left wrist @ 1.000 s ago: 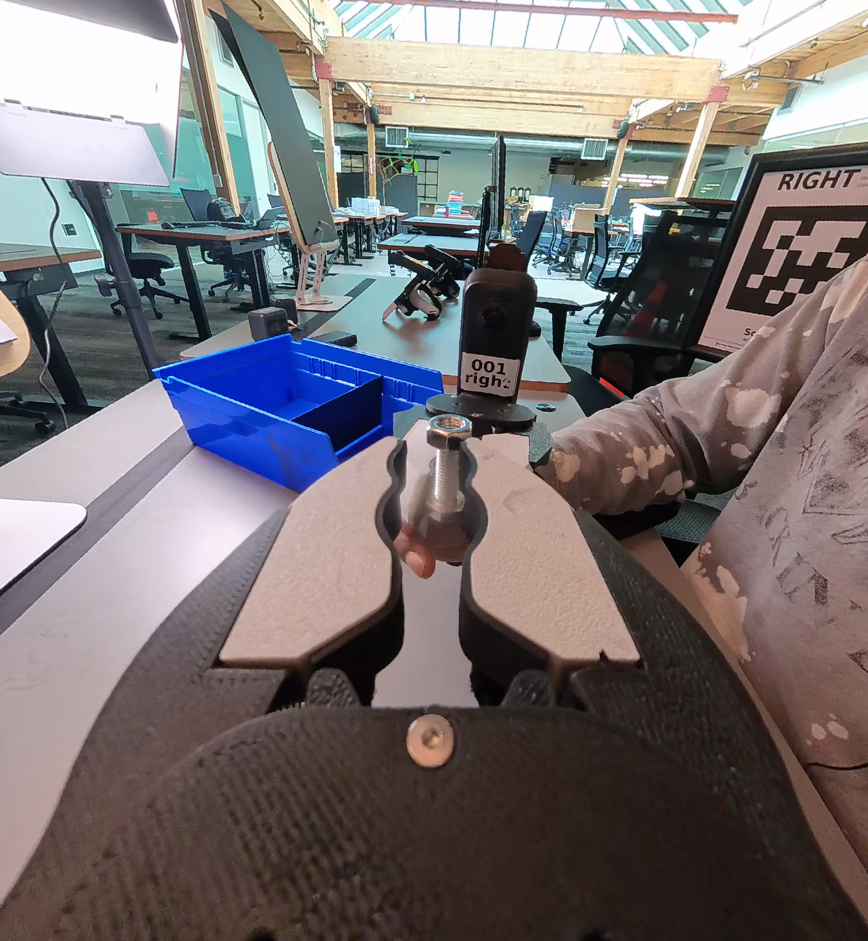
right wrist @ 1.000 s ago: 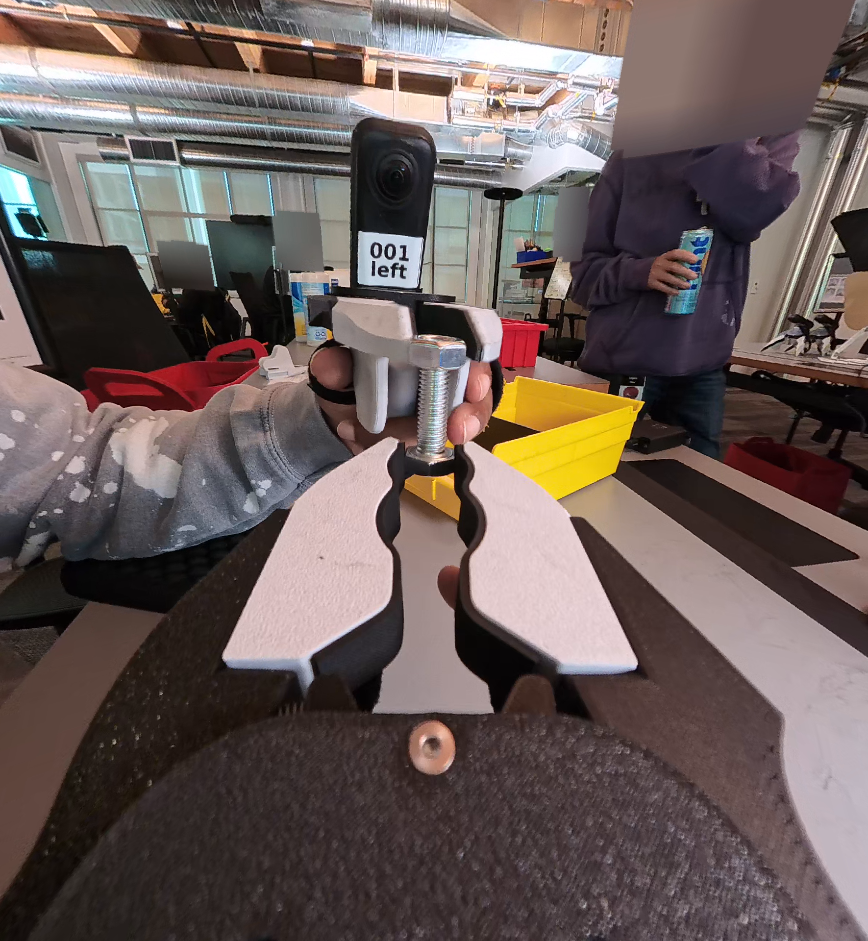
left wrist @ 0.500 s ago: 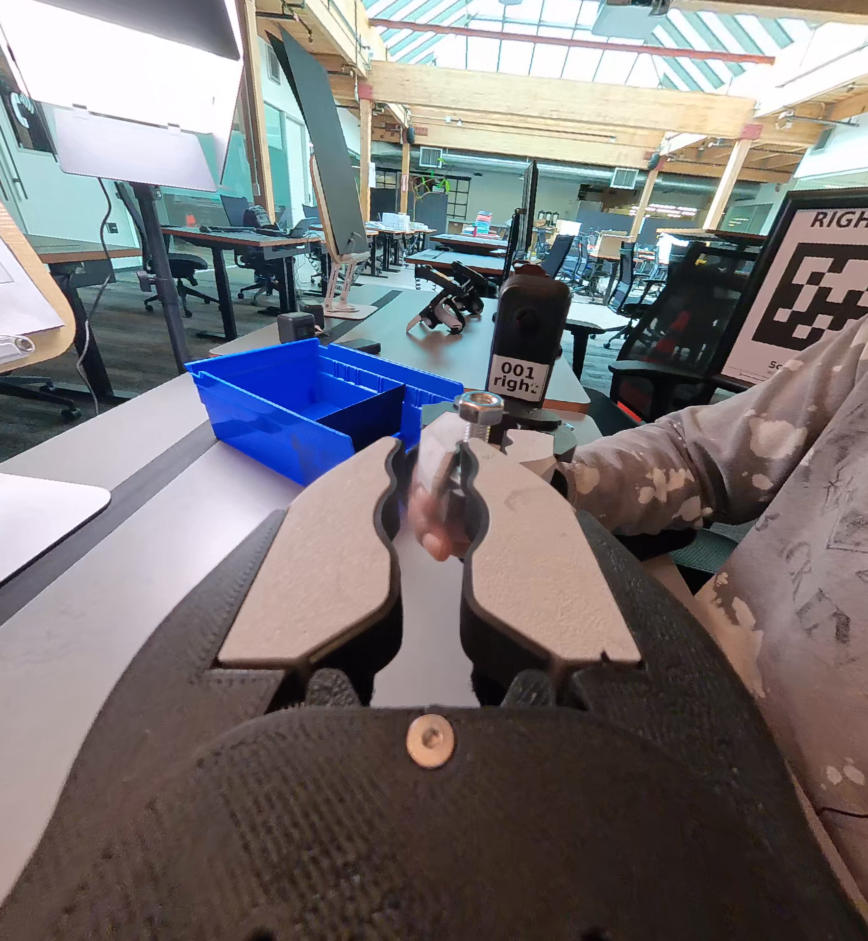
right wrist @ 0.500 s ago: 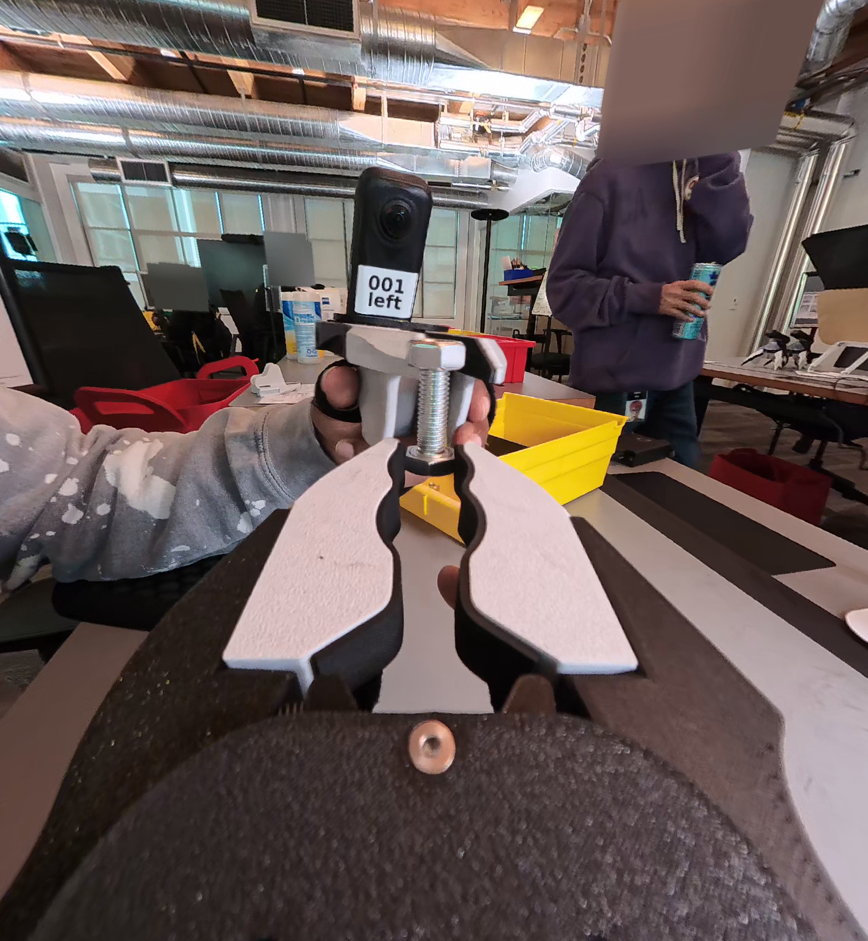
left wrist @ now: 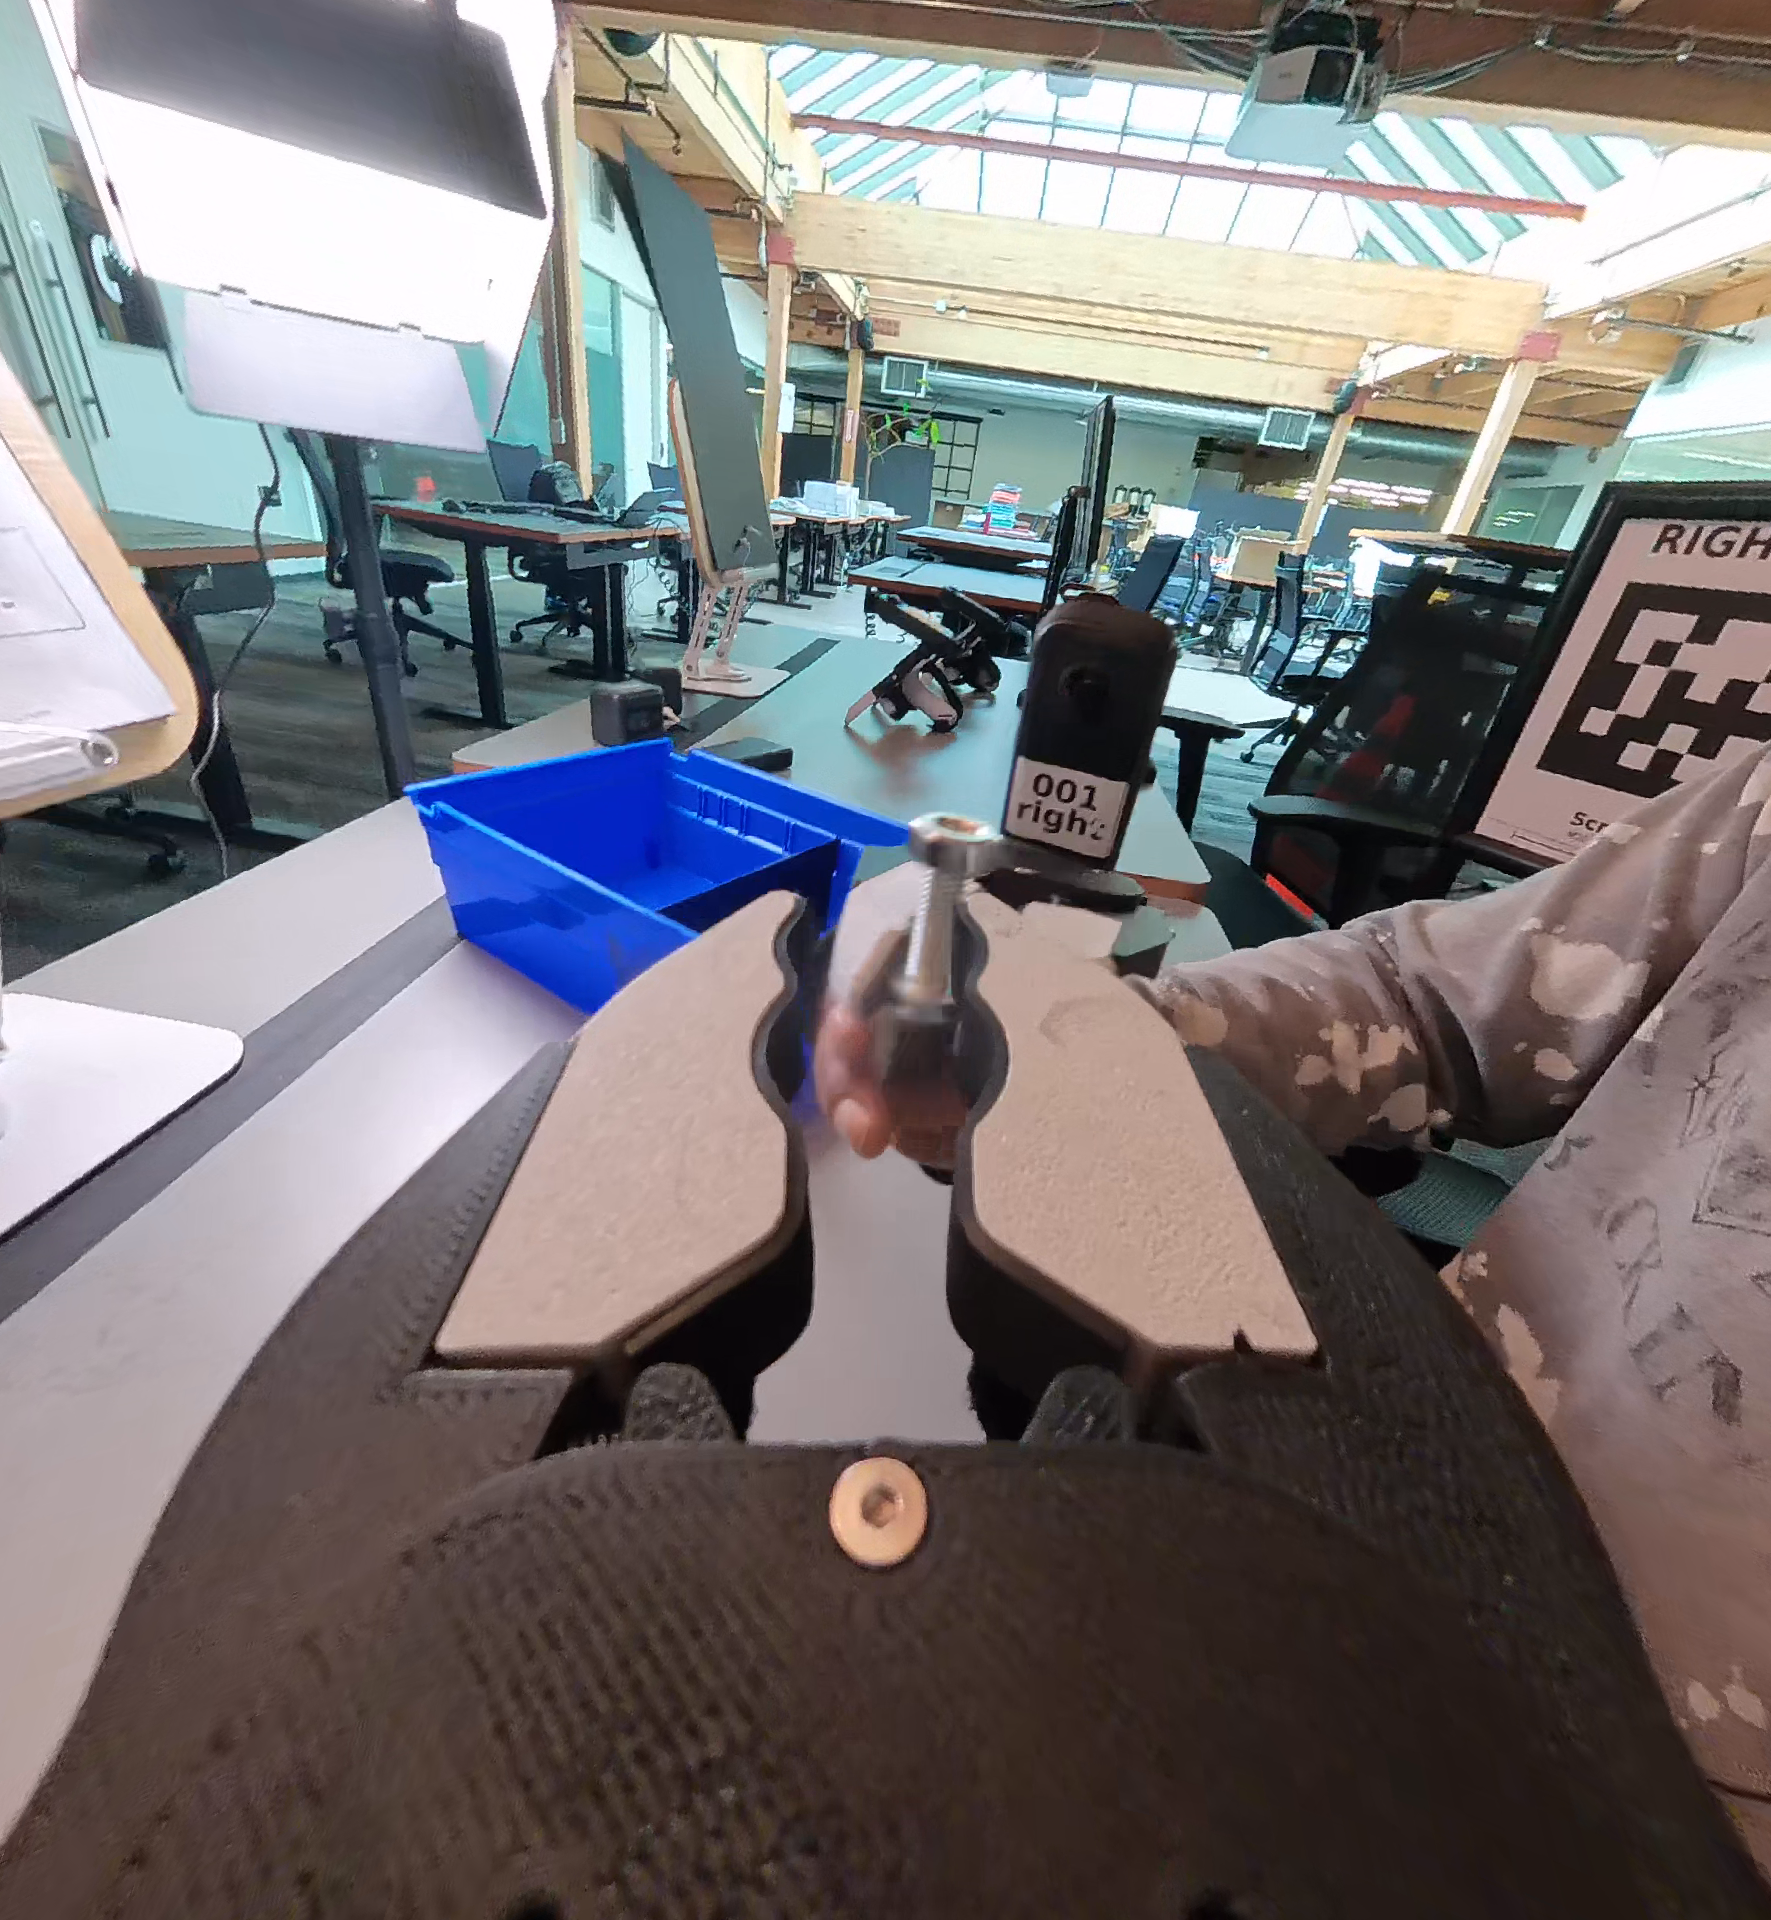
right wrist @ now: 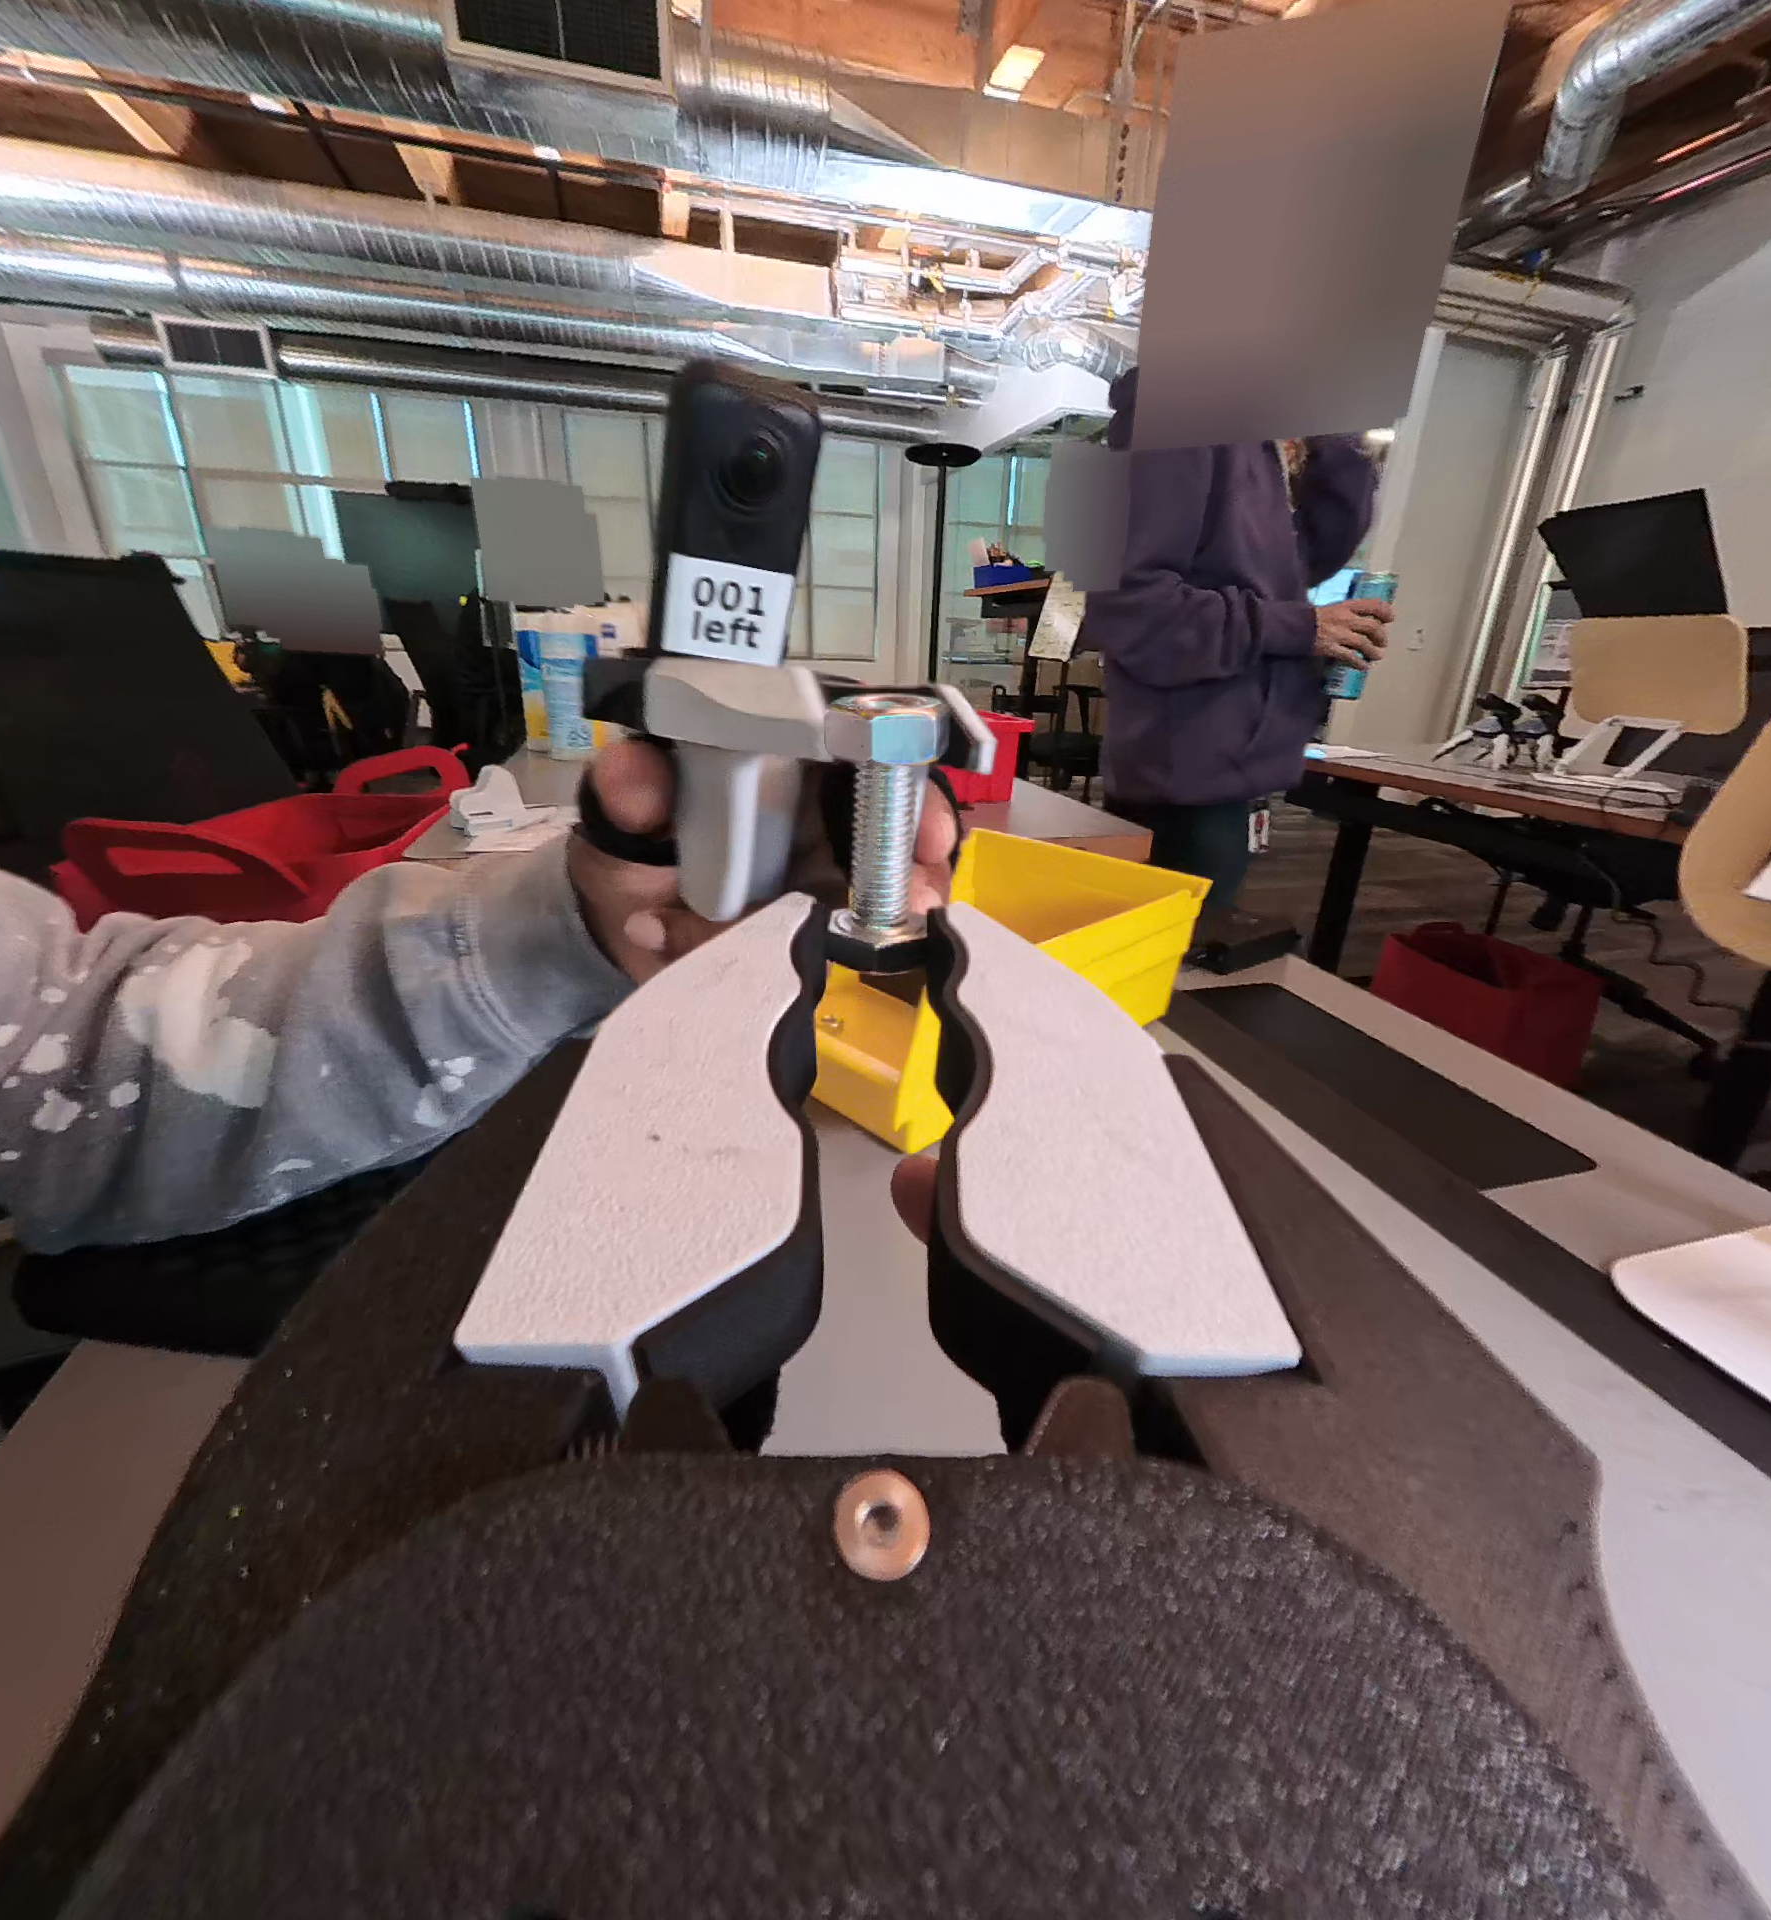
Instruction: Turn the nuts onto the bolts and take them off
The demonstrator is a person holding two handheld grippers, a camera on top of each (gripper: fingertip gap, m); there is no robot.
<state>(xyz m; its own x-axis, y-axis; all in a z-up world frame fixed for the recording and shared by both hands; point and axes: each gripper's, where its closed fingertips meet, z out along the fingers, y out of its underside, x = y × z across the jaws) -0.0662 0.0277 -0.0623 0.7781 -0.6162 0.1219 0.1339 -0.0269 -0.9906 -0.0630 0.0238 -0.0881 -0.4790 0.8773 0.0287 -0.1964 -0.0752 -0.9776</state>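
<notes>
Over the last 1 s the bolt [right wrist: 886, 821] has tilted and blurred in the left wrist view, suggesting turning is under way: the right gripper [right wrist: 876, 940] pinches the nut [right wrist: 873, 948], the left gripper [left wrist: 886, 1023] apparently clamps the bolt head, above the bench [left wrist: 237, 956].

One bolt [right wrist: 886, 821] and one nut [right wrist: 873, 928] sit between two grippers, the left [left wrist: 891, 997] and the right [right wrist: 873, 961], each with two fingers. Two bins stand on the table [left wrist: 185, 1195]: one blue [left wrist: 600, 862], one yellow [right wrist: 1068, 935]. Each gripper carries one camera [right wrist: 735, 509]. One person [right wrist: 1213, 644] stands behind, holding one can [right wrist: 1364, 634]. One red basket [right wrist: 237, 842] shows.
</notes>
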